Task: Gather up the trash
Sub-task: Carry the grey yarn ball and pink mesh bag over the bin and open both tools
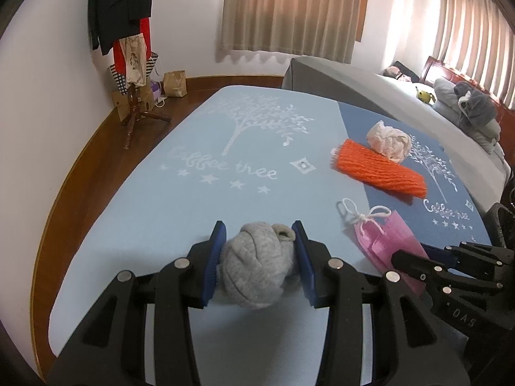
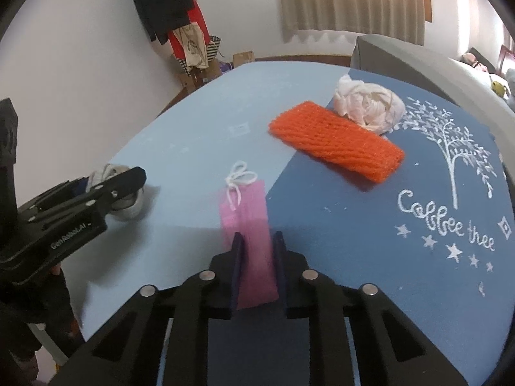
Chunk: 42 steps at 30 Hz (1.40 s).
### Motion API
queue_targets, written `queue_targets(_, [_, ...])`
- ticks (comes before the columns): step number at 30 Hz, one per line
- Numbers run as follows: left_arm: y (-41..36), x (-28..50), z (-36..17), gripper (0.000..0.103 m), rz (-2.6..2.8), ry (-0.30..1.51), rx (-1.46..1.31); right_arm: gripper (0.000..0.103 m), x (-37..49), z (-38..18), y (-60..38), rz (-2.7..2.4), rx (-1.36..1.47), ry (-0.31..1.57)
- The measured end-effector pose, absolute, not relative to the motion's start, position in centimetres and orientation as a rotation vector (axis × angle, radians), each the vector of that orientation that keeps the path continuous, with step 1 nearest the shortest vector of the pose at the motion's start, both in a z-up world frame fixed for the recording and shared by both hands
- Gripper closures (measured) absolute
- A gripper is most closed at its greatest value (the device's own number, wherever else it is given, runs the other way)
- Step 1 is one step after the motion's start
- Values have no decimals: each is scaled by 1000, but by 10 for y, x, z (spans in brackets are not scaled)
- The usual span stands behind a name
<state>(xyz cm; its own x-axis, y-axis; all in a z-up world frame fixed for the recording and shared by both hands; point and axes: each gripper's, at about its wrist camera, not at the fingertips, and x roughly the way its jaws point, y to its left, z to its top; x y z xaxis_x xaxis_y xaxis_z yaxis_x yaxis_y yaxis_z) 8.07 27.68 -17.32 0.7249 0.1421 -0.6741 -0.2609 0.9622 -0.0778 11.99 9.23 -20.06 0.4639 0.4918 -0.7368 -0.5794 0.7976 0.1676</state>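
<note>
The crumpled grey felt-like wad (image 1: 257, 265) sits on the light blue half of the desk (image 1: 161, 199), between the two blue pads of the left tool (image 1: 260, 265); both pads press against its sides, so the tool is clenched on it. From the right wrist view the same wad (image 2: 128, 207) shows only partly behind the left tool's black body (image 2: 77, 212).

Just to its right lies the pink foam-net pouch tied with a white string bow (image 2: 249, 225). Its near end stands between the dark blue pads of the right tool (image 2: 257, 257), which grip it from both sides. The pouch straddles the seam where the light blue cloth meets the dark blue cloth (image 2: 386, 257). In the left wrist view the pouch (image 1: 384, 241) runs under the right tool's black fingers (image 1: 447, 268).

Farther out, the orange foam-mesh sleeve (image 2: 338, 144) lies flat across the seam, and the crumpled white plastic bag (image 2: 370, 103) touches its far edge. Both are well apart from either tool.

Both cloth halves carry a white tree print with lettering. Beyond the desk stand a grey-covered bed (image 1: 402, 96), beige curtains (image 1: 289, 9) and a wooden coat stand with dark clothes (image 1: 128, 32); a brown paper bag (image 1: 175, 83) rests on the floor beside it, its contents not visible.
</note>
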Motion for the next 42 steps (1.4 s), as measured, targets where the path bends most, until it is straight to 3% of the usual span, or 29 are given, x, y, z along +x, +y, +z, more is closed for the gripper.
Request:
queue_targets(22, [175,106,-124,62,69,637,-121,85,128,-123,-25,489,36,700])
queue_targets(42, [26,126,-97,62,-173,580,-55,85,105,-97,-172,262,134,623])
